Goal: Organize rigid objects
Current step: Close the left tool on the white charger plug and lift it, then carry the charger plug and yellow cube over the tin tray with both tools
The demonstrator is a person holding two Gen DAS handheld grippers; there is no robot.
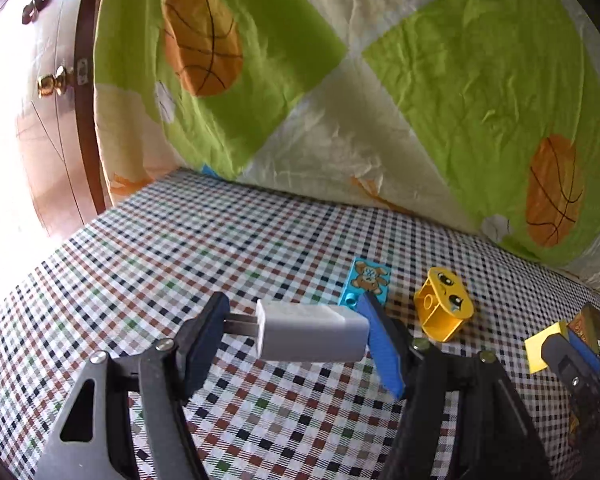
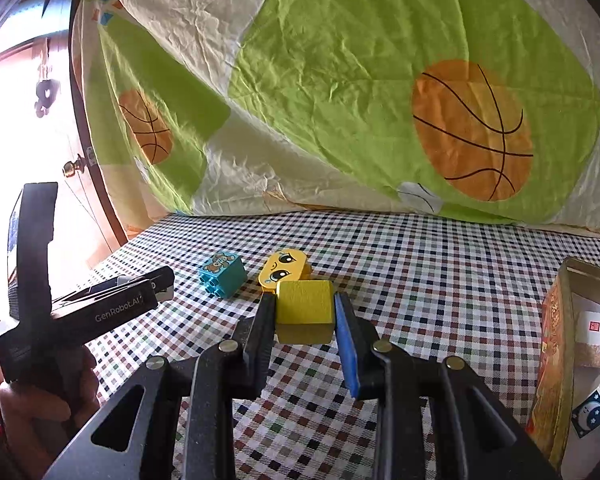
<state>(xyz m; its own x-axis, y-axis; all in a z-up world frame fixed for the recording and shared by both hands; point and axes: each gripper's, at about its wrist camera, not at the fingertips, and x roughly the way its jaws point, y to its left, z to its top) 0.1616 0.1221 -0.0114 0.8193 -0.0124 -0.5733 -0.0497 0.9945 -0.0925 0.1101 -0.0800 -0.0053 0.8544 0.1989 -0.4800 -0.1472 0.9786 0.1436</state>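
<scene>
The left gripper (image 1: pixel 296 330) holds a white plug-in charger (image 1: pixel 312 334) crosswise, prongs against one pad, above the checked bedsheet (image 1: pixel 140 248). The right gripper's (image 2: pixel 305 316) jaws are narrow, clamped on a yellow cube (image 2: pixel 305 316). On the sheet lie a teal bear-print brick (image 2: pixel 222 274) and a yellow face brick (image 2: pixel 284 266) (just beside each other). A box (image 2: pixel 556 344) stands at right.
</scene>
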